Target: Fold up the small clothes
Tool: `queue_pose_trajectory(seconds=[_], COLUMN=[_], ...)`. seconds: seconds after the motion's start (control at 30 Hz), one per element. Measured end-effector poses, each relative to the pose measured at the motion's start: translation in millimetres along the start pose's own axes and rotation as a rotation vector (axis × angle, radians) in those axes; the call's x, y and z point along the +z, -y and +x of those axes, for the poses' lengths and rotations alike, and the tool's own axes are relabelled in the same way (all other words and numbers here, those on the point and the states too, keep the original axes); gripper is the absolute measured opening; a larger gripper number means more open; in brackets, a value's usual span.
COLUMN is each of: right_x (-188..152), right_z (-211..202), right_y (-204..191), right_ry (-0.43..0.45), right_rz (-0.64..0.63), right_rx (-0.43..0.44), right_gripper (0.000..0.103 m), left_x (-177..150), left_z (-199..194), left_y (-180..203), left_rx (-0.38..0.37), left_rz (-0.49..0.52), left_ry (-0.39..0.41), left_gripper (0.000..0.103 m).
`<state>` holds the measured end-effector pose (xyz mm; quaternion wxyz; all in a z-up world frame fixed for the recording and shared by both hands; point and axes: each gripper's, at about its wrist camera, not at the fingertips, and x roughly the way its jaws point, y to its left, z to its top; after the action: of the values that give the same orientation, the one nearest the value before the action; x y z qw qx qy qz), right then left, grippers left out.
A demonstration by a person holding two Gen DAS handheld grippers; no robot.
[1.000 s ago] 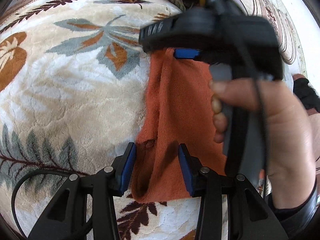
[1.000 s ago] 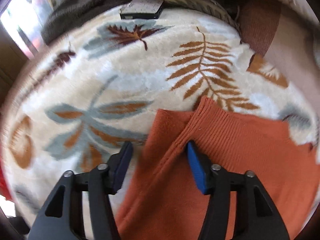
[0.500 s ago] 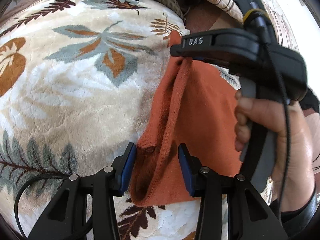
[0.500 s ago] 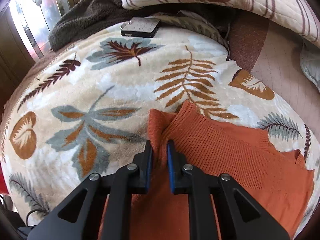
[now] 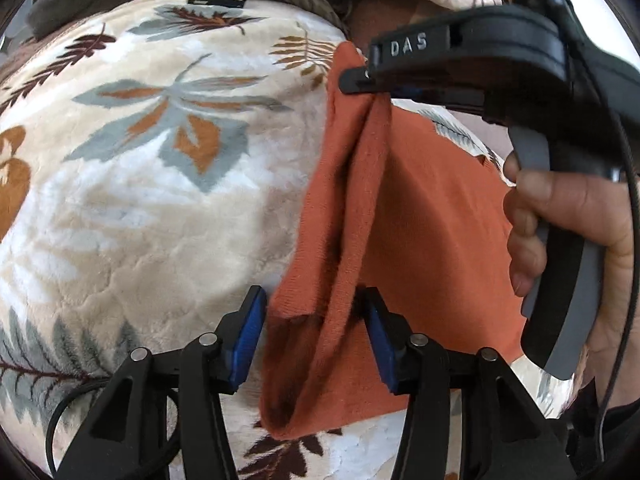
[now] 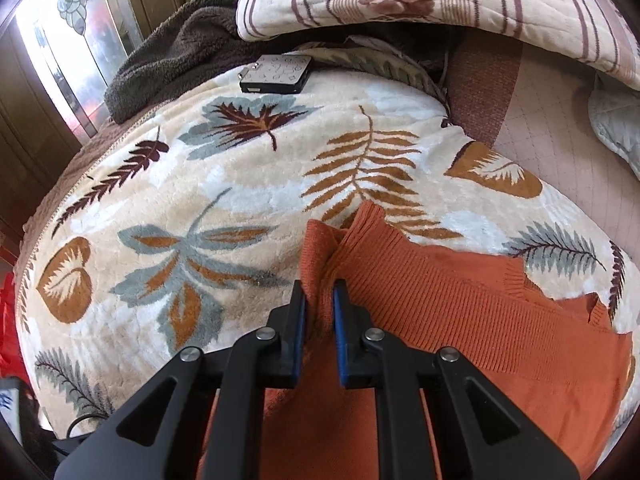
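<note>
1. Between the right gripper's [image 6: 319,300] blue pads, an upper corner of the orange knitted garment [image 6: 460,320] is pinched; the jaws stand narrow, closed on the bunched fabric, after closing within the last second.
2. From that pinch the garment spreads rightward and back toward the camera, lying on the leaf-patterned plush blanket [image 6: 240,184].
3. Ahead of the right jaws, well apart, a small grey device [image 6: 276,74] rests at the blanket's far edge, beside a dark fleece throw [image 6: 176,60] and below a striped quilted pillow [image 6: 440,0].
4. Seen from the left wrist, the left gripper [image 5: 316,320] has its jaws about half apart, just opened a little further; a raised fold of the garment [image 5: 420,220] runs between them, neither pad pressing it.
5. Beyond and right of the left jaws, a hand [image 5: 560,232] grips the right gripper's handle, its tip [image 5: 360,80] holding the fold's far end.
</note>
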<state>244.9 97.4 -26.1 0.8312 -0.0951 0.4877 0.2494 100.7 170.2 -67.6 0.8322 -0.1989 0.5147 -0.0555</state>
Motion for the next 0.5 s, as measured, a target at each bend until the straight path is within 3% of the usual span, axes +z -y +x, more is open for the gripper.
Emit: queue_pose_trajectory(seconds=[0.07,0.17,0.5], right_x=[-0.2,-1.2,-5.2], right_z=[-2.6,-6.1,-26.3], right_y=[1.5,3.6,25.1], right_ry=[0.004,0.014,0.056], right_rz=[0.006,0.006,0.045], right_rx=[0.003,0.008,0.039], right_gripper=[0.014,0.014,0.014], left_x=[0.2,0.1,-2.3], left_z=[1.1,1.1,-17.0], left_y=[0.1,0.3,11.0], left_rx=[-0.016,-0.047,-0.109], left_rz=[-0.001,-0.015,-0.004], left_ry=[0.001,0.001,0.063], left_gripper=[0.024,0.016,0.013])
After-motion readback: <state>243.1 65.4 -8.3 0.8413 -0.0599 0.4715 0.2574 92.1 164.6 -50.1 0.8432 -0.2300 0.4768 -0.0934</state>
